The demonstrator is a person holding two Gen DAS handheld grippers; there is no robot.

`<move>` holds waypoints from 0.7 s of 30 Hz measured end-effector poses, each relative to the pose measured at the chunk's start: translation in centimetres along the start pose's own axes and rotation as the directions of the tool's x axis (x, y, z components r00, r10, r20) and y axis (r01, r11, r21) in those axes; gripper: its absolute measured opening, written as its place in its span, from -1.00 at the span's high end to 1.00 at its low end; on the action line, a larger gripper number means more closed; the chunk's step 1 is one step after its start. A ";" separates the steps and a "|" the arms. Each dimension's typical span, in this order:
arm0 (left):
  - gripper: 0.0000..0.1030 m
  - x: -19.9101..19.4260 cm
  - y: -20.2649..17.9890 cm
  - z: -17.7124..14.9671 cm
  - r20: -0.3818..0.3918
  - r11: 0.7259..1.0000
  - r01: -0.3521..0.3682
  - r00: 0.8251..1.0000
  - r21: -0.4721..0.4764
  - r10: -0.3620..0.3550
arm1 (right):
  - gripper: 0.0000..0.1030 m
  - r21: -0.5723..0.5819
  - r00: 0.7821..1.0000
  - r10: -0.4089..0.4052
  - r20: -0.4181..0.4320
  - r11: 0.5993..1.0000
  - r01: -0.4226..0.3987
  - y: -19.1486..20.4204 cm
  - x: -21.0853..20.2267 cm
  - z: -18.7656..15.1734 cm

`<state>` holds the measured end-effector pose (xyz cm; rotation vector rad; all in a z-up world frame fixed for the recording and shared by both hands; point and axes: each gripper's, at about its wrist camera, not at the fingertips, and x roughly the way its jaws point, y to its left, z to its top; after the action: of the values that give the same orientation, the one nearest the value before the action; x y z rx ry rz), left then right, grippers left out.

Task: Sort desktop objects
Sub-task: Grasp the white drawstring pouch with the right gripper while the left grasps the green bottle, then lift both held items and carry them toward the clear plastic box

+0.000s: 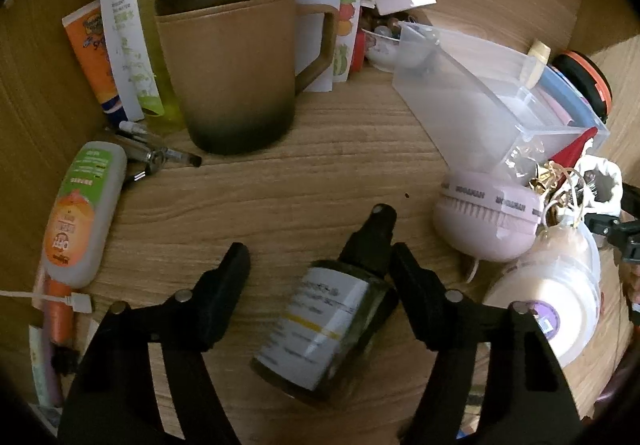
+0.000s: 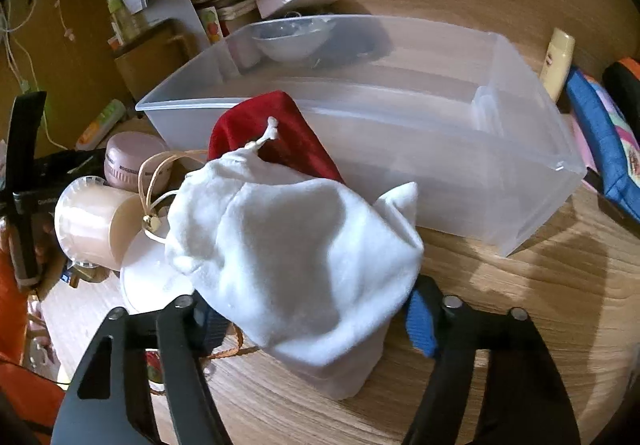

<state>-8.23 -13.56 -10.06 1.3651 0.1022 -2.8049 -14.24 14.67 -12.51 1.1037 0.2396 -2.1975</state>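
So, my left gripper point(image 1: 320, 265) is spread wide over the wooden desk point(image 1: 300, 185), nothing clamped. A dark green spray bottle point(image 1: 324, 329) with a white label lies on its side between the fingers, black nozzle pointing away from me; it sits close against the right finger point(image 1: 416, 285) and well clear of the left one. Can't tell if the right finger actually touches it. Beyond it stands a brown lidded mug point(image 1: 232, 69). An orange-and-white tube point(image 1: 82, 205) lies off to the left, and a pink round gadget point(image 1: 480, 217) to the right, just in front of the clear plastic bin point(image 1: 500, 101).

My right gripper point(image 2: 312, 309) is also open wide, fingers on either side of a white drawstring pouch point(image 2: 296, 257) lying on the desk. The pouch fills the gap and hides both fingertips, so I can't tell whether they press on it. A red pouch point(image 2: 276, 137) lies right behind it, against the near wall of the clear bin point(image 2: 440, 181). A ribbon spool point(image 2: 92, 225) sits to the left of the white pouch. A blue pencil case point(image 2: 604, 149) lies right of the bin.
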 end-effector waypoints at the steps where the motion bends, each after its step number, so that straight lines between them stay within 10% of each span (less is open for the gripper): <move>1: -0.24 0.0 0.1 0.0 0.003 1.000 0.001 1.000 -0.003 -0.001 | -0.03 0.002 1.000 0.004 0.009 1.000 -0.004 0.0 -0.2 -0.1; 7: 0.16 -0.3 1.1 0.1 0.018 0.999 -0.005 1.000 -0.044 0.006 | 0.28 0.034 0.999 0.020 0.047 0.999 -0.021 -0.4 -1.4 -0.4; 21: 0.20 -2.5 0.2 -1.0 0.059 0.999 -0.023 0.998 -0.033 0.025 | 0.45 0.139 0.985 0.036 0.166 0.989 -0.059 -1.5 -6.7 -2.9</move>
<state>-5.89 -13.77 -8.76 1.2668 0.1286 -2.8082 -10.51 20.26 -9.37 0.9869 -0.0166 -2.2759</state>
